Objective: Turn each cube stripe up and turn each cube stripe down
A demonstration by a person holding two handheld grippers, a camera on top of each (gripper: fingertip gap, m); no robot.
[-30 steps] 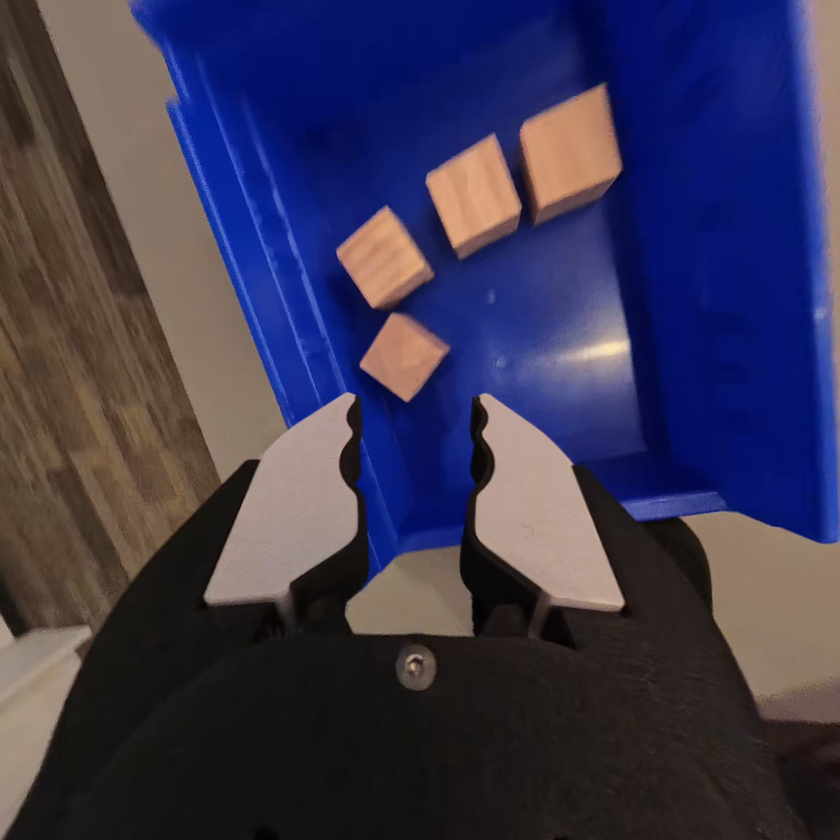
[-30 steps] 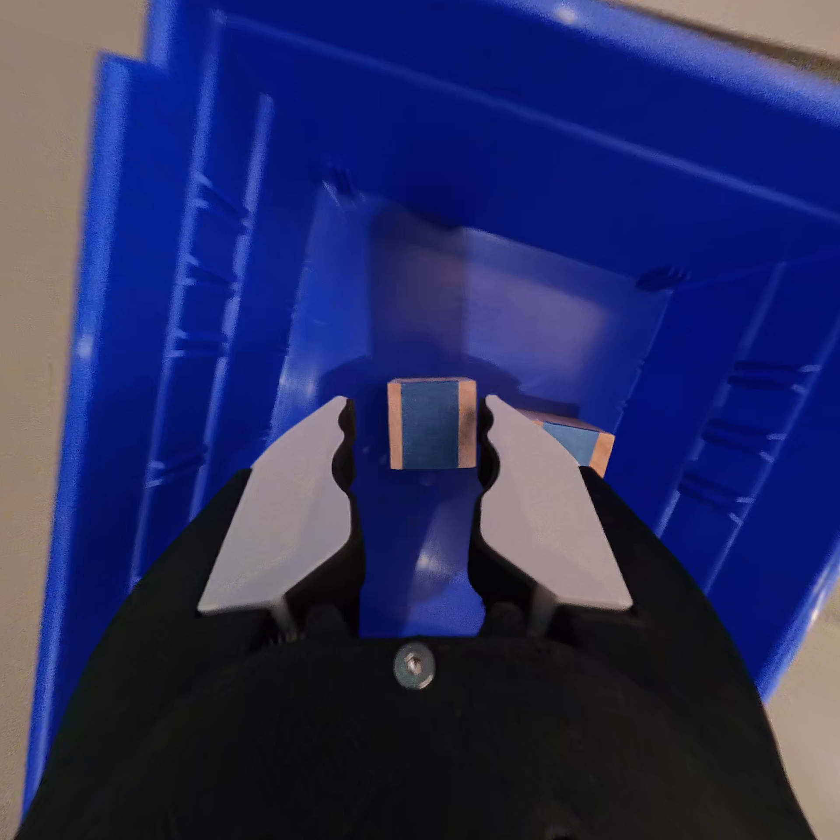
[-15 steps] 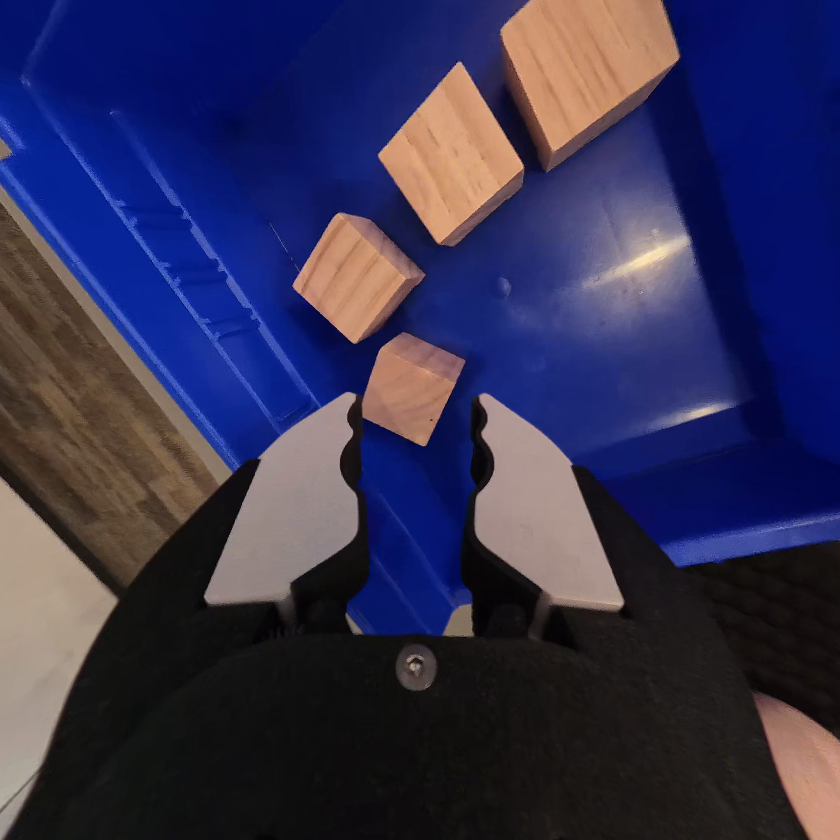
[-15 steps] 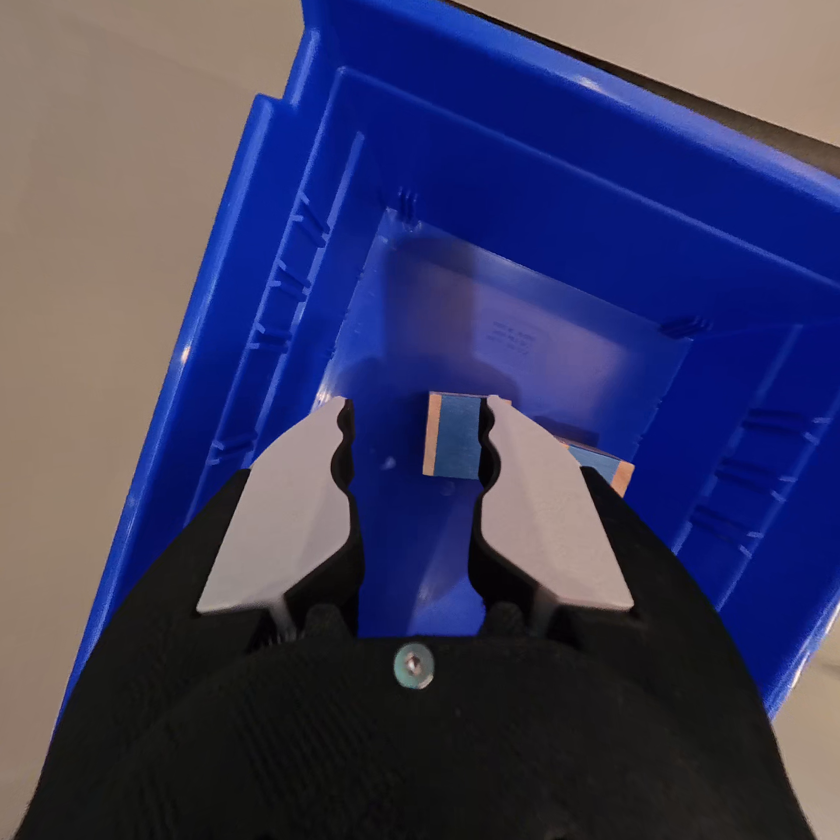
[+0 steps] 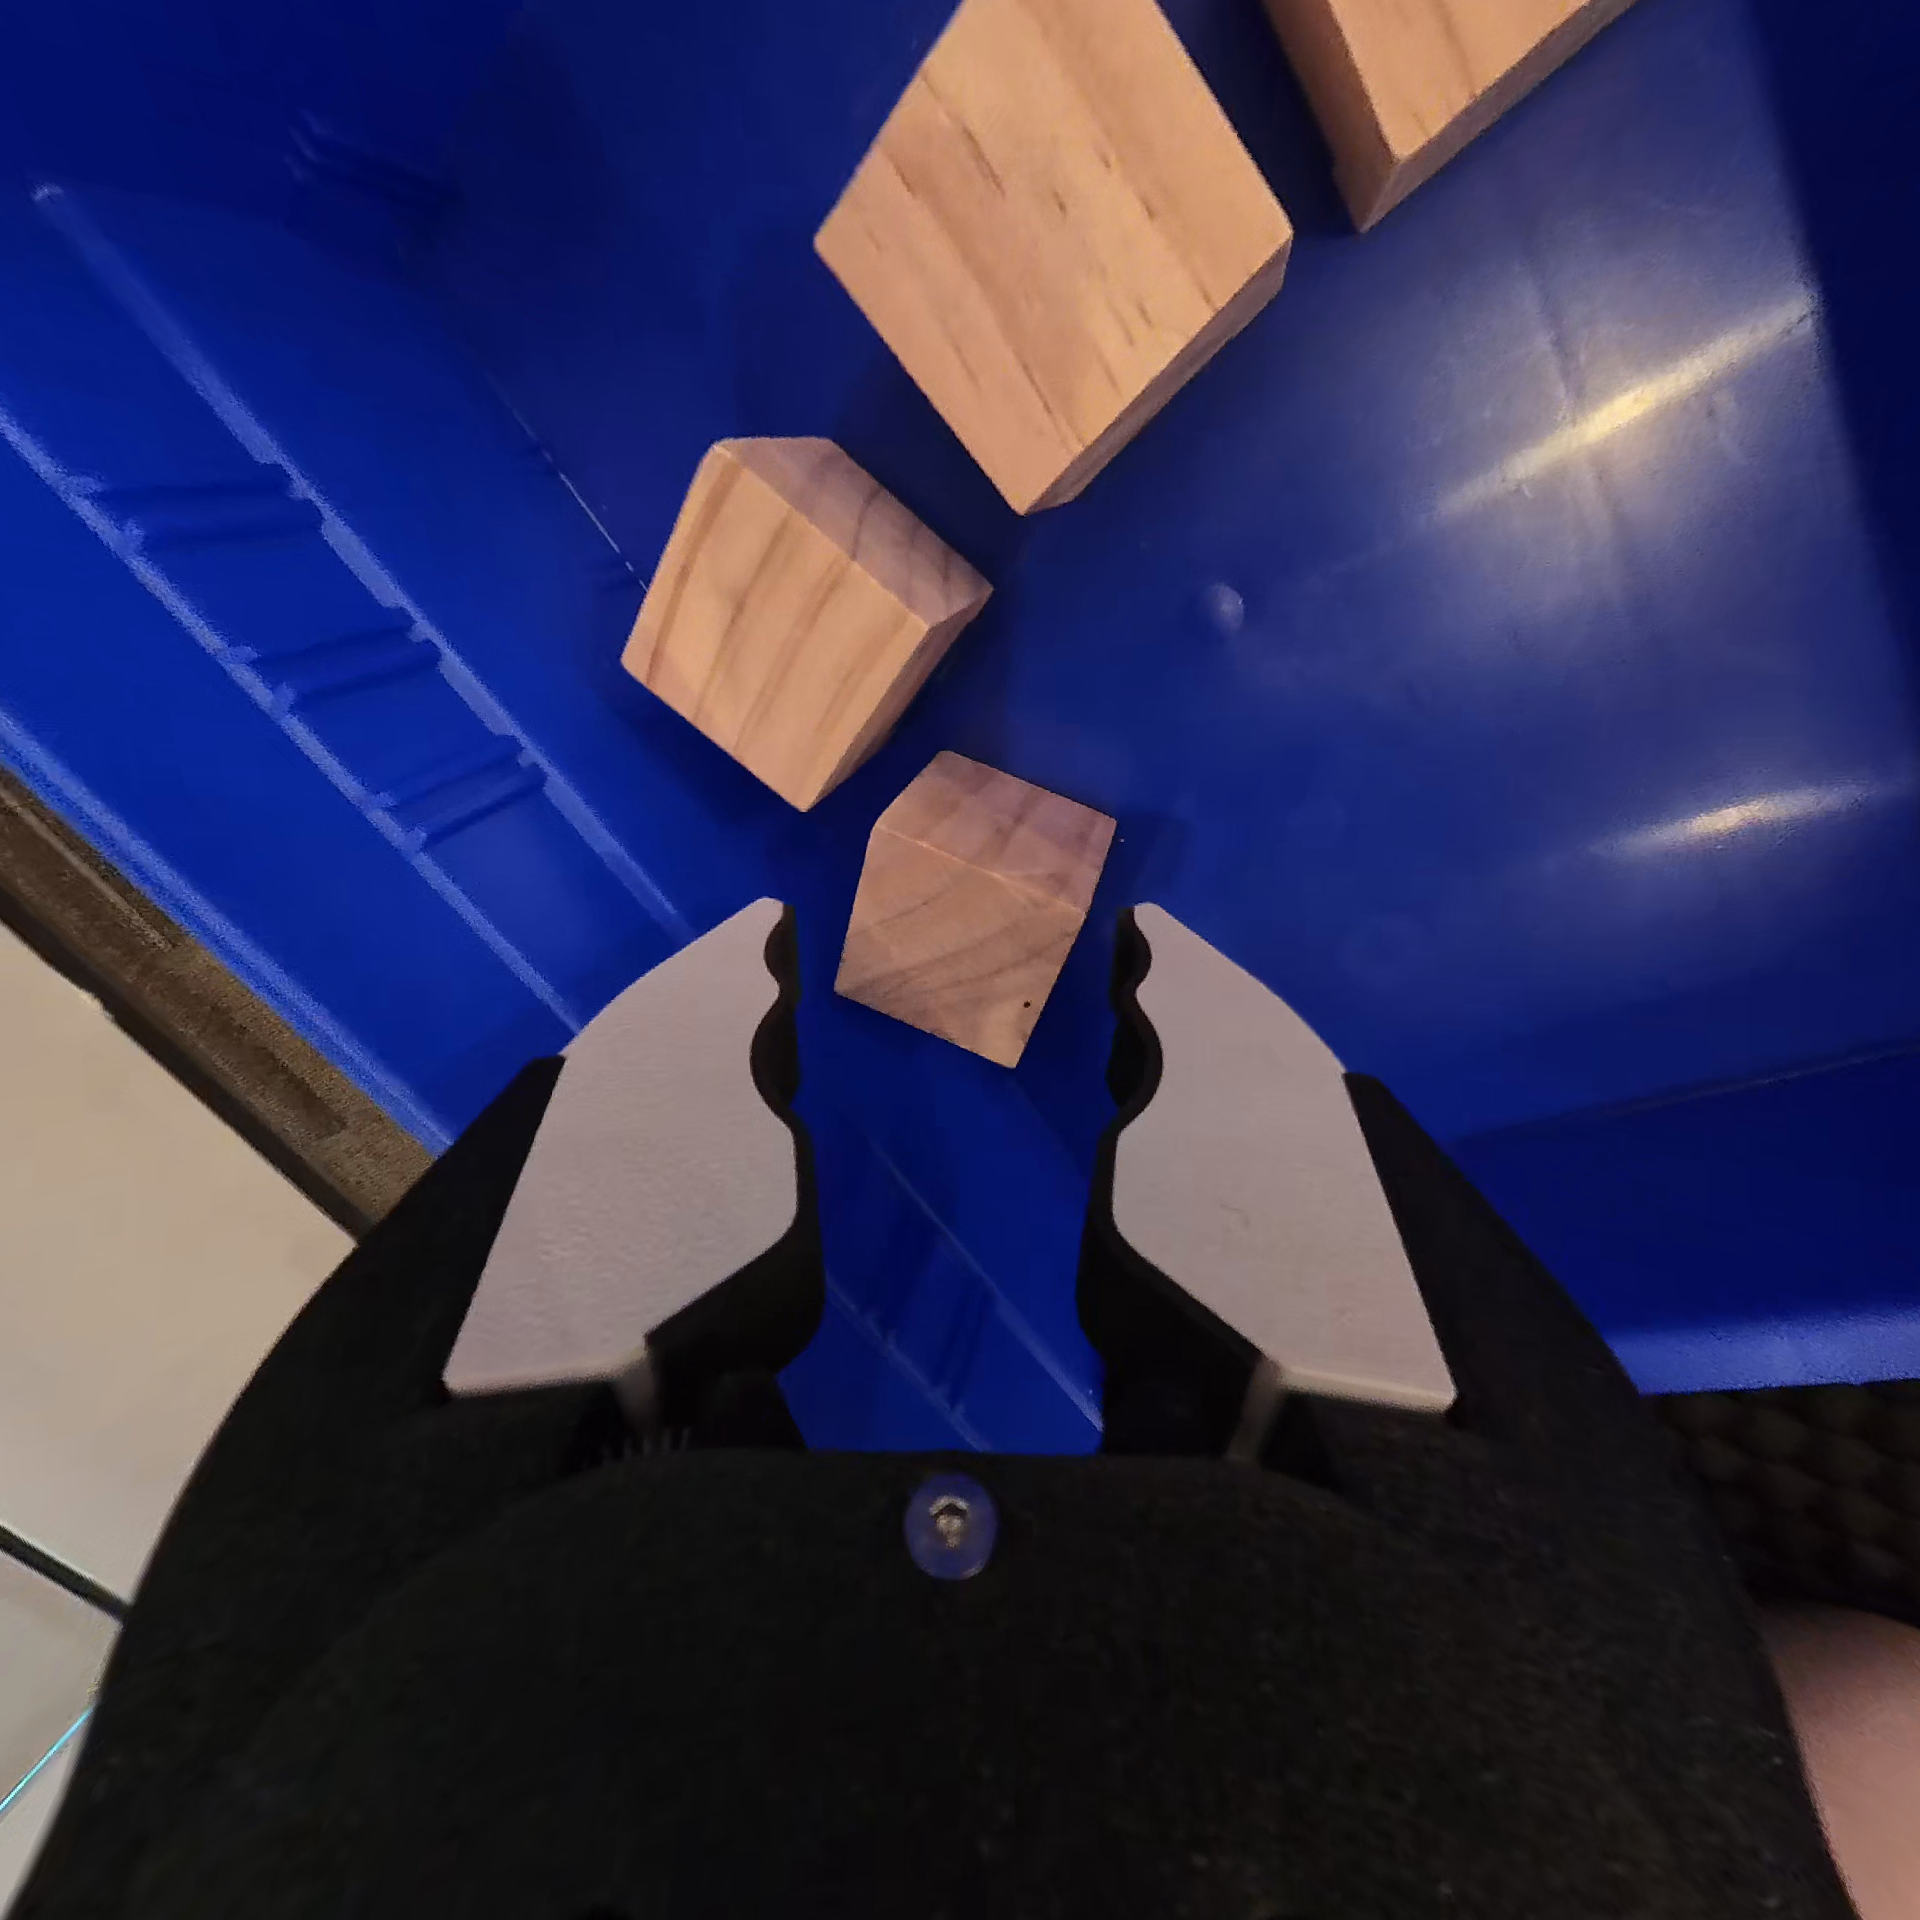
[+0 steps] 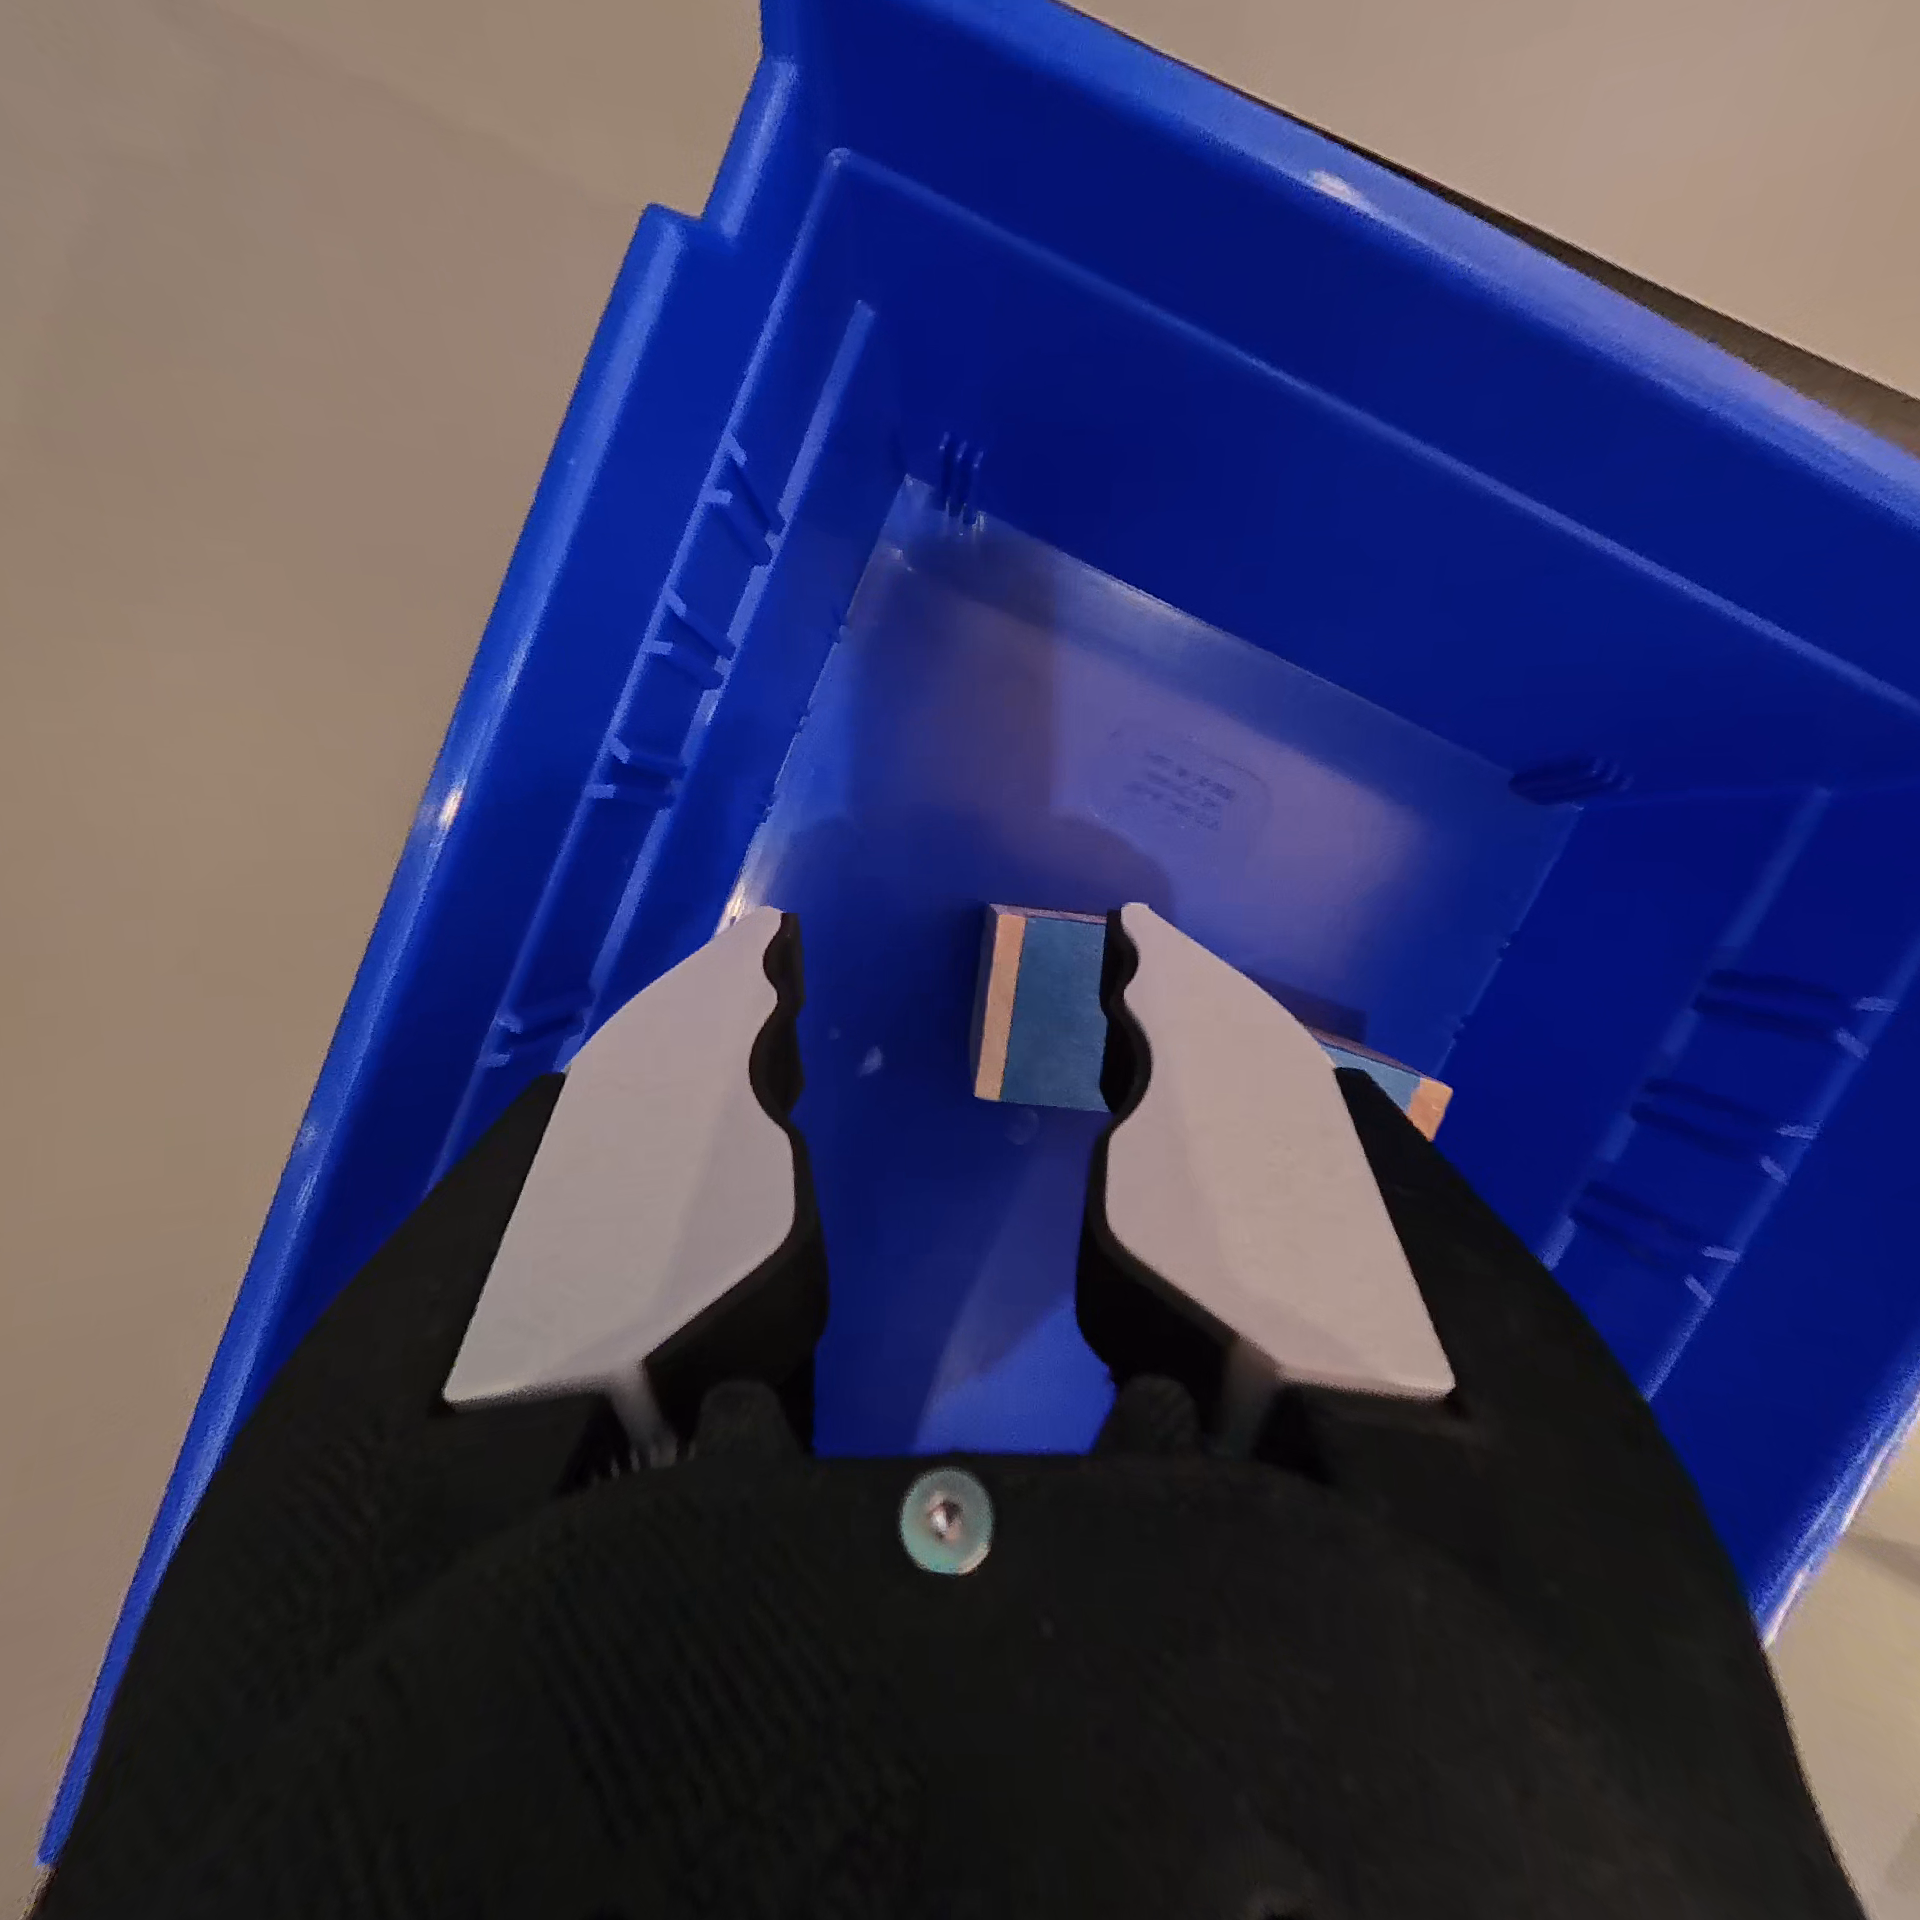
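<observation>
In the left wrist view my left gripper point(image 5: 956, 966) is open, low inside a blue bin point(image 5: 1455, 644). A small plain wooden cube point(image 5: 966, 914) stands between the fingertips with a gap on each side. More plain wooden cubes lie beyond it: one point(image 5: 800, 623) just past, a larger-looking one point(image 5: 1049, 239), and one point(image 5: 1423, 83) at the top edge. In the right wrist view my right gripper point(image 6: 951, 966) is open above a second blue bin point(image 6: 1195, 748). A cube with a blue stripe on top point(image 6: 1044, 1003) lies on the bin floor, partly behind the right finger point(image 6: 1226, 1122). Another striped cube point(image 6: 1392, 1086) peeks out behind that finger.
The left bin's ribbed wall point(image 5: 312, 644) runs close on the left of my left gripper. A dark floor strip point(image 5: 208, 1039) and a pale surface point(image 5: 125, 1247) show beyond it. The right bin stands on a beige surface point(image 6: 260, 520), its ribbed walls point(image 6: 675, 727) on both sides.
My left gripper has moved forward and down into the bin until the small cube sits between its open fingertips. My right gripper has drifted left, so the striped cube now lies towards its right finger.
</observation>
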